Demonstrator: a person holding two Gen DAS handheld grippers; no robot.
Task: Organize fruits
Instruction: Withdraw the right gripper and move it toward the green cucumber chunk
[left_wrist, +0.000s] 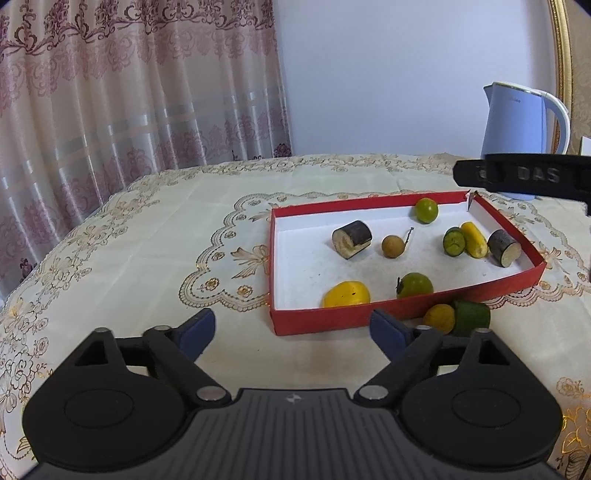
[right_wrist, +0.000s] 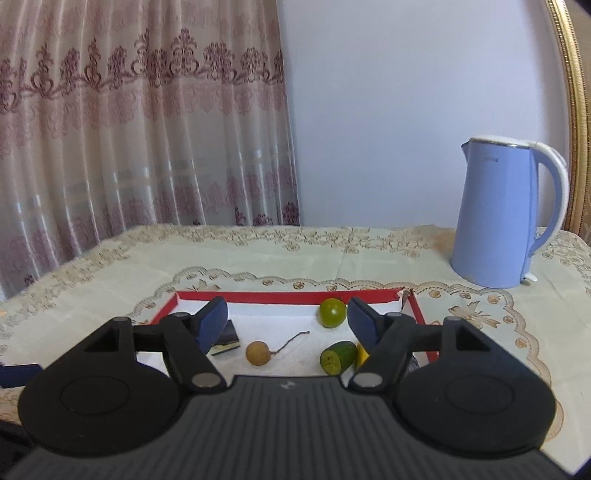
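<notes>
Only the left wrist view took in the whole red tray (left_wrist: 321, 322) on the tablecloth (left_wrist: 147, 258), along with two fruits outside it, a small orange one (left_wrist: 439, 317) and a cut green one (left_wrist: 472, 315), touching each other just beside the tray's near wall; the right wrist view sat lower over the tray (right_wrist: 295, 296) and showed the blue kettle (right_wrist: 495, 218) in full beyond it. Inside the tray lay two dark-skinned cut stubs with pale ends (left_wrist: 352, 239), a brown round fruit with a thin stalk (left_wrist: 392, 246), round green fruits (left_wrist: 426, 209), a halved green one (left_wrist: 454, 242) against a yellow piece (left_wrist: 474, 240), and a yellow fruit (left_wrist: 346, 294) by the near wall. The left gripper (left_wrist: 291, 330) stood wide open and empty before the tray's near wall, the two outside fruits just right of its right finger. The right gripper (right_wrist: 287, 321) was open and held nothing, with the brown fruit (right_wrist: 256, 353) and halved green one (right_wrist: 338, 357) lying in the tray below and between its fingers
</notes>
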